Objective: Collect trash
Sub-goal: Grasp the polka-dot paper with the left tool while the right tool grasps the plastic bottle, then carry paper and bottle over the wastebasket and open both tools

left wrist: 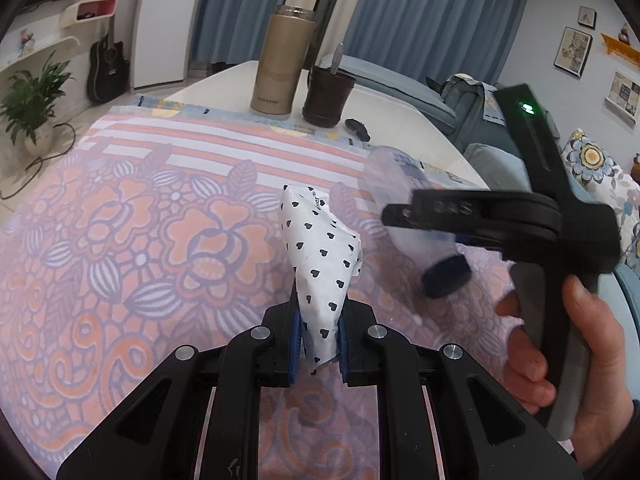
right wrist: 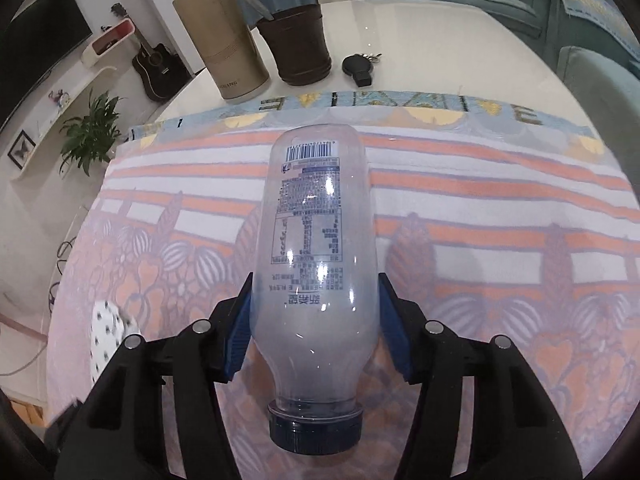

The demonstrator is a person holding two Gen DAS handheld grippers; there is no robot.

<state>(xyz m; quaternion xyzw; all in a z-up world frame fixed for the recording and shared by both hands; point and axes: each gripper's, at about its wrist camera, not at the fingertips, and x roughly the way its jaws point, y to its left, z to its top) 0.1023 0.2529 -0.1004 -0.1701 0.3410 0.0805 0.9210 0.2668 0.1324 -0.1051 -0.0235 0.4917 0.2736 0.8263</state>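
Observation:
A crumpled white wrapper with black hearts (left wrist: 320,248) stands up between the blue pads of my left gripper (left wrist: 318,320), which is shut on its lower end, above the flowered cloth (left wrist: 140,220). In the right wrist view an empty clear plastic bottle (right wrist: 312,220) with a dark blue cap points cap-first toward the camera. My right gripper (right wrist: 314,308) has its blue pads against both sides of the bottle's body. In the left wrist view that right gripper (left wrist: 400,220) shows blurred at the right, held by a hand (left wrist: 580,360). The wrapper (right wrist: 105,332) also shows at the lower left.
A gold thermos (left wrist: 282,64), a dark brown cup with a spoon (left wrist: 326,96) and a black key fob (left wrist: 358,128) stand on the white table (left wrist: 400,120) beyond the cloth. A blue-grey sofa (left wrist: 460,96) lies past the table's right edge, a potted plant (left wrist: 32,100) to the left.

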